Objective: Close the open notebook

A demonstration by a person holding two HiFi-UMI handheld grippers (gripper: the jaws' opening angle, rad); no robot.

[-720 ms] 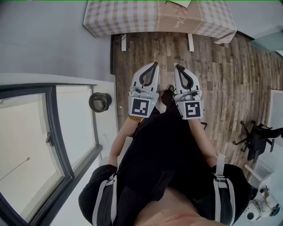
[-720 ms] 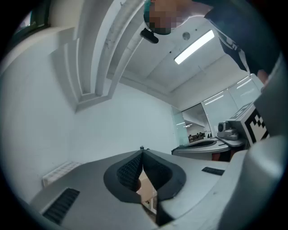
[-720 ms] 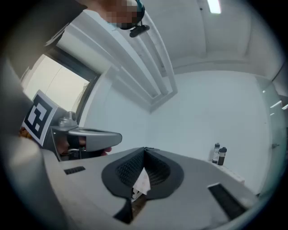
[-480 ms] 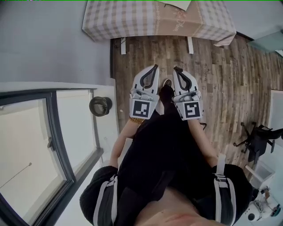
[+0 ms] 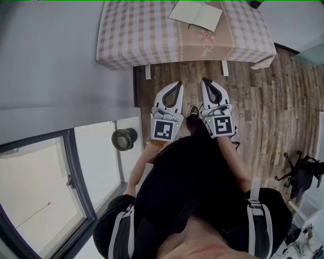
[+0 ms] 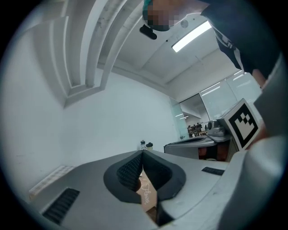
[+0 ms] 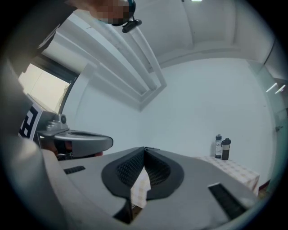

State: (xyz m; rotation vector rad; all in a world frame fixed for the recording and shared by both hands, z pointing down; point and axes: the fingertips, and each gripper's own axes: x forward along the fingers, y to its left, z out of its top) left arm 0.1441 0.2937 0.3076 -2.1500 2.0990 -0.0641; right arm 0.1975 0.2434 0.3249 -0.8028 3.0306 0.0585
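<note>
This looks like an office room. It has a plank wood floor (image 5: 263,101), a black office chair (image 5: 305,175), a large dark-framed window (image 5: 76,187), a ceiling strip light (image 6: 191,36), glass partitions (image 6: 218,96) and a tabletop (image 5: 136,35) under checked cloth.

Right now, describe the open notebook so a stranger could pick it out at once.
Find the checked tablecloth at the top of the head view, beyond the wooden floor. The notebook lies open right of its middle, pale pages facing up. It is the only flat, light thing there; the dark object near the corner is small.
</note>
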